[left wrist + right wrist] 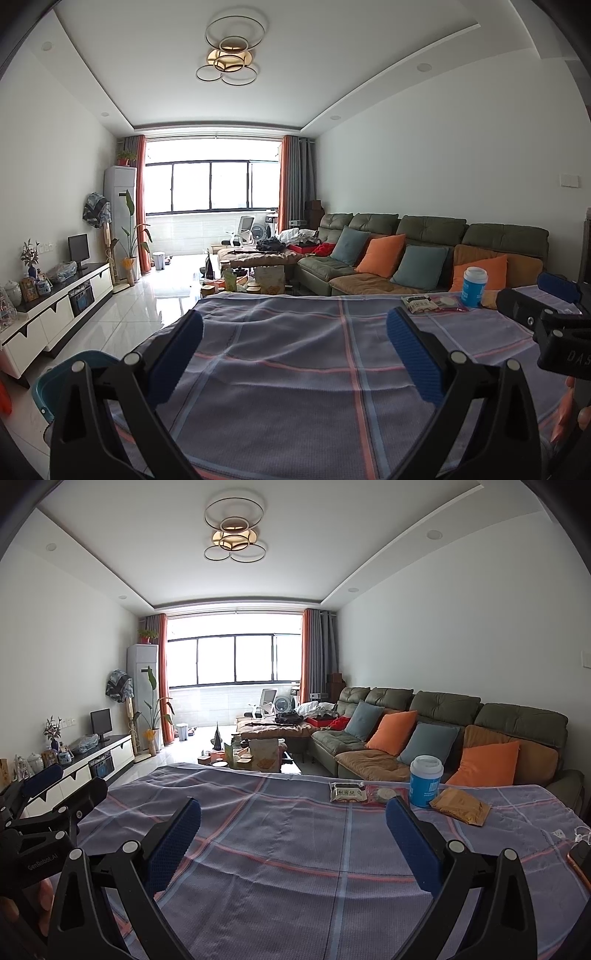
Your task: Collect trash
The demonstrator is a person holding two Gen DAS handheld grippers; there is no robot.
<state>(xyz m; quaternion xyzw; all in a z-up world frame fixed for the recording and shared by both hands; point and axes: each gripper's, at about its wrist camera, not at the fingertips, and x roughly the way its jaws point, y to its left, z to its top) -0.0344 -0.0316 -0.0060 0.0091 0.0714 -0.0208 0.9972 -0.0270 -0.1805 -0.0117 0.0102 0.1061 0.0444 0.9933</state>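
Both tongs wide, empty, above checked cloth (280, 842). Trash at far edge: green packet (347, 794), red wrapper (384, 794), blue cup (425, 781), gold pouch (460, 805). Near right gripper (293, 834); well right of left gripper (295, 352).

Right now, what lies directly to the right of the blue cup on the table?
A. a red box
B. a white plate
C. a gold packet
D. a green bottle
C: in the right wrist view a flat gold packet lies on the cloth just right of the cup.
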